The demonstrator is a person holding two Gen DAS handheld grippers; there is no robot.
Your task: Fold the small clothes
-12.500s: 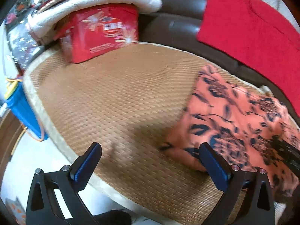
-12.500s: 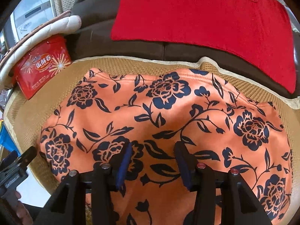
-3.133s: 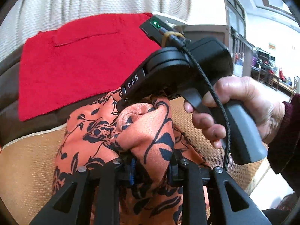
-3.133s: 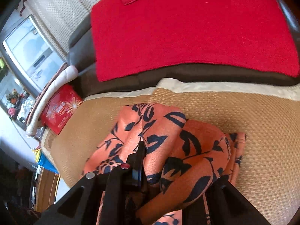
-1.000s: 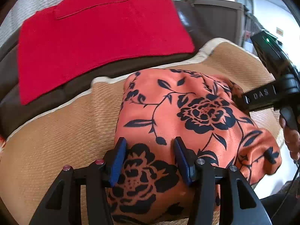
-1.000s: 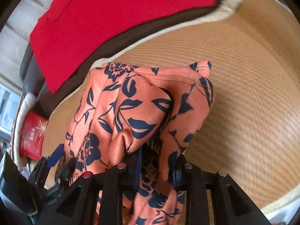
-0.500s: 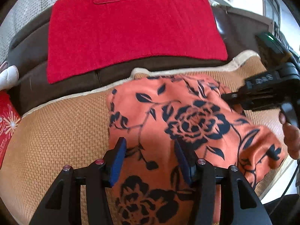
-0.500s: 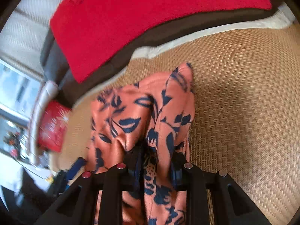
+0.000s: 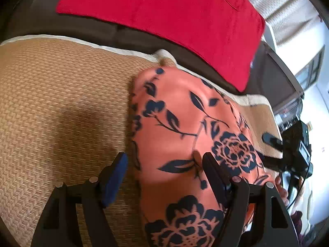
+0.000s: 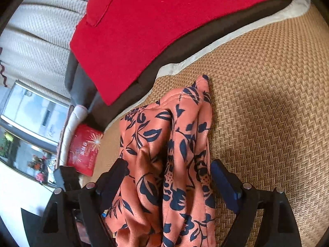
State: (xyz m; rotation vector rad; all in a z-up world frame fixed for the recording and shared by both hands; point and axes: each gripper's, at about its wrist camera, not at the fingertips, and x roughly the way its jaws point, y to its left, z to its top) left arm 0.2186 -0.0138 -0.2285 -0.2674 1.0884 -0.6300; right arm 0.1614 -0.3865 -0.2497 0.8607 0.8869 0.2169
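Observation:
The orange garment with dark blue flowers (image 9: pixel 185 123) lies folded on the woven mat (image 9: pixel 61 103). My left gripper (image 9: pixel 164 175) hovers over its near left edge with its jaws opening. The blue-padded left finger is over bare mat, the right finger over the cloth, and neither pad presses on it. In the right wrist view the garment (image 10: pixel 181 144) is bunched into lengthwise folds. My right gripper (image 10: pixel 170 181) straddles it, jaws opening, and the pads stand off the cloth on both sides. The right gripper's body (image 9: pixel 296 150) shows at the garment's far right edge.
A red cloth (image 9: pixel 164 10) hangs over the brown sofa back (image 9: pixel 30 16) behind the mat. A red printed box (image 10: pixel 84 150) sits at the mat's far left end under a white cushion (image 10: pixel 72 119). Bare mat (image 10: pixel 267 113) stretches right of the garment.
The right gripper's jaws have spread and let go of the bunched cloth. The left gripper's jaws widened as it rolled and slid left to the garment's edge.

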